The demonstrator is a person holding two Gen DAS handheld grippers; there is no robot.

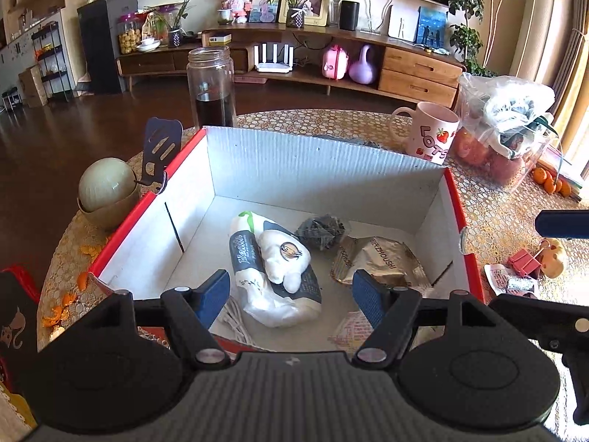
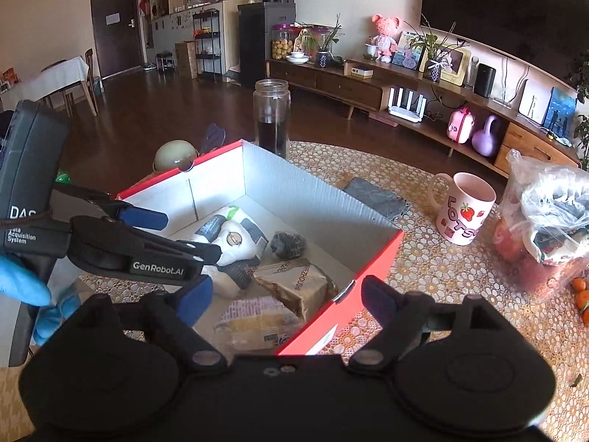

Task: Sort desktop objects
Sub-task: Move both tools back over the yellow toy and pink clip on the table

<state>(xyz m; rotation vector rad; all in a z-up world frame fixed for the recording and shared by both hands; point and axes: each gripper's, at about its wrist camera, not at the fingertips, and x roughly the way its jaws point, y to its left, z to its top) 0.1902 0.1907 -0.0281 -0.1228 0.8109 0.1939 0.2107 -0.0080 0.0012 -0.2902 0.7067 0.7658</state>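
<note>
The red-edged cardboard box [image 1: 324, 158] sits on the round table [image 1: 489, 228] and already holds several things: a pack of tissues [image 1: 274, 287] with a white plush-like lump lying on it, a dark crumpled wad [image 1: 322, 234], a foil snack packet [image 1: 383, 261], a coil of white cord at the near wall and a printed wrapper in the near right corner. So a good part of the sorting looks done.

The left gripper [image 1: 291, 296] hangs over the near part of the box with its fingers spread and nothing between them. The right gripper [image 2: 285, 304] hovers at the box's near right corner, one finger over the inside and one outside the red wall, also spread wide and empty.

Loose things are left on the table. To the right of the box lie a pink binder clip [image 1: 524, 261], a small yellow figure [image 1: 556, 258] and a crumpled wrapper [image 1: 510, 281]. Farther back stand a strawberry mug [image 1: 432, 134], a glass jar [image 1: 210, 88] with dark liquid and a plastic bag of fruit [image 1: 504, 136]. On the left are a lidded green bowl [image 1: 106, 191] and scraps of orange peel. Whether the mug, jar and bag belong in the box cannot be told; the small items on the right seem the likeliest remaining work.
</note>
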